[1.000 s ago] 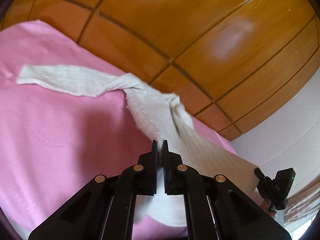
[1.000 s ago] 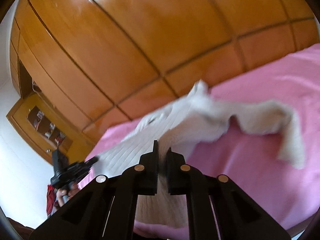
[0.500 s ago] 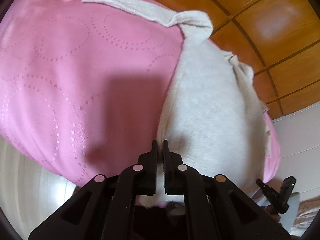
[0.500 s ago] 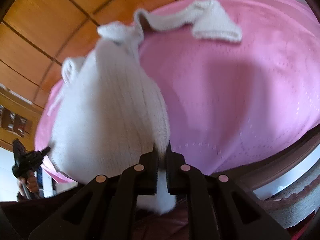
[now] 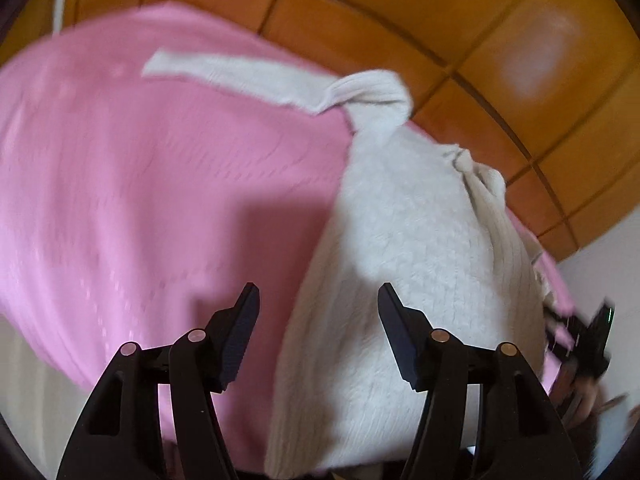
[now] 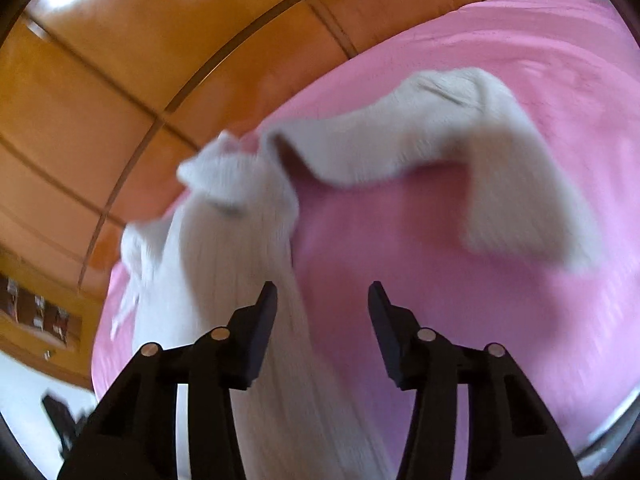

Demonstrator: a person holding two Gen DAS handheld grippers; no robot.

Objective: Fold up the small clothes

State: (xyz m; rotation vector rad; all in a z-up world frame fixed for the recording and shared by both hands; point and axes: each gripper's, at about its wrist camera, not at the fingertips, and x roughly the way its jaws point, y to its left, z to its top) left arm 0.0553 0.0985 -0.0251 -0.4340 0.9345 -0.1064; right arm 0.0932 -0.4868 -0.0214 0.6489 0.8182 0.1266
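A small cream knitted sweater (image 5: 408, 248) lies spread on a pink bedspread (image 5: 160, 200), its hem hanging over the near edge. One sleeve (image 5: 240, 74) stretches left in the left wrist view. In the right wrist view the sweater body (image 6: 224, 264) lies left and the other sleeve (image 6: 500, 184) bends right and down. My left gripper (image 5: 318, 300) is open and empty over the sweater's left hem edge. My right gripper (image 6: 322, 296) is open and empty over its right hem edge. Both views are blurred.
A glossy wooden wardrobe wall (image 5: 440, 32) stands behind the bed, also in the right wrist view (image 6: 140, 60). The other gripper shows at the right edge of the left wrist view (image 5: 588, 340). A wooden shelf (image 6: 36, 312) is at far left.
Both grippers were shut on the sweater's hem corners, lowered it flat onto the bed, and have now opened and let it go. The sweater rests on the bedspread.
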